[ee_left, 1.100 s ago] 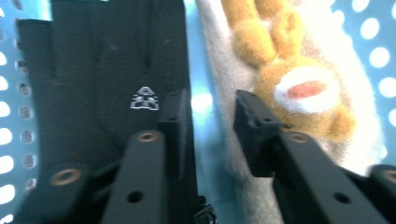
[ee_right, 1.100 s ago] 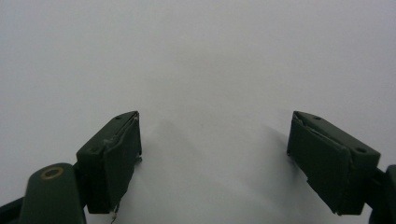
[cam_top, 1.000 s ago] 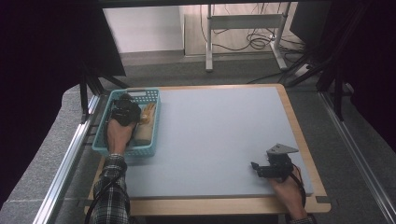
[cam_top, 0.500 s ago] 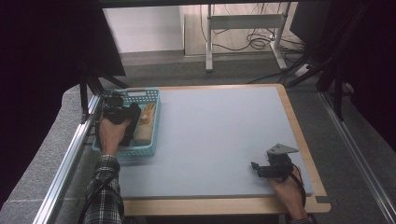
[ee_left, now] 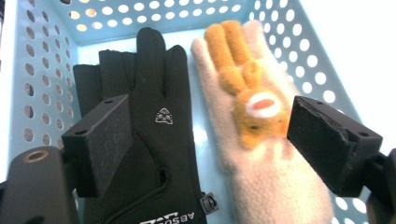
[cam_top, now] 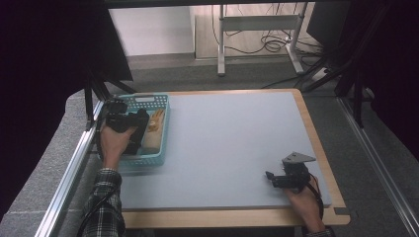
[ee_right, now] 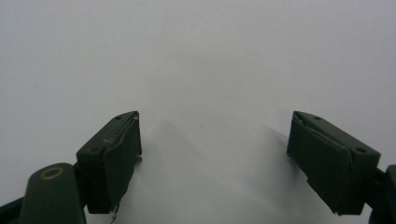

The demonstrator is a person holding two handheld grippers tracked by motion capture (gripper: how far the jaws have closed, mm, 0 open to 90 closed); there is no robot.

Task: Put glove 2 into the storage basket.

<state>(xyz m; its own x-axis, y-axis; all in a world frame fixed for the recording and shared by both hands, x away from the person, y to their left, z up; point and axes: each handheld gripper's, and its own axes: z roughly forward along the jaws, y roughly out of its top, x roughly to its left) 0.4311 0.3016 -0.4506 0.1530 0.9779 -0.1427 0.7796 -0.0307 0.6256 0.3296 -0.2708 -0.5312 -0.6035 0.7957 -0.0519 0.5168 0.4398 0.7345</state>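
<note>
Over basket (cam_top: 148, 159), left gripper (cam_top: 129, 129) farther back.

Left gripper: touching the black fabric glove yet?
Cannot tell. In the left gripper view, the left gripper is open above the black fabric glove; no plain gap or contact.

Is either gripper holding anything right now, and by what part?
Nothing is held. The left gripper hangs open over the black glove and cream glove; the right gripper is open over bare table.

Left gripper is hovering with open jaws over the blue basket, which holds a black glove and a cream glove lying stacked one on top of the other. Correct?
Not quite: the gloves are not stacked. In the left gripper view the black glove and the cream glove lie side by side on the floor of the blue basket. The left gripper does hover above them, jaws open.
</note>
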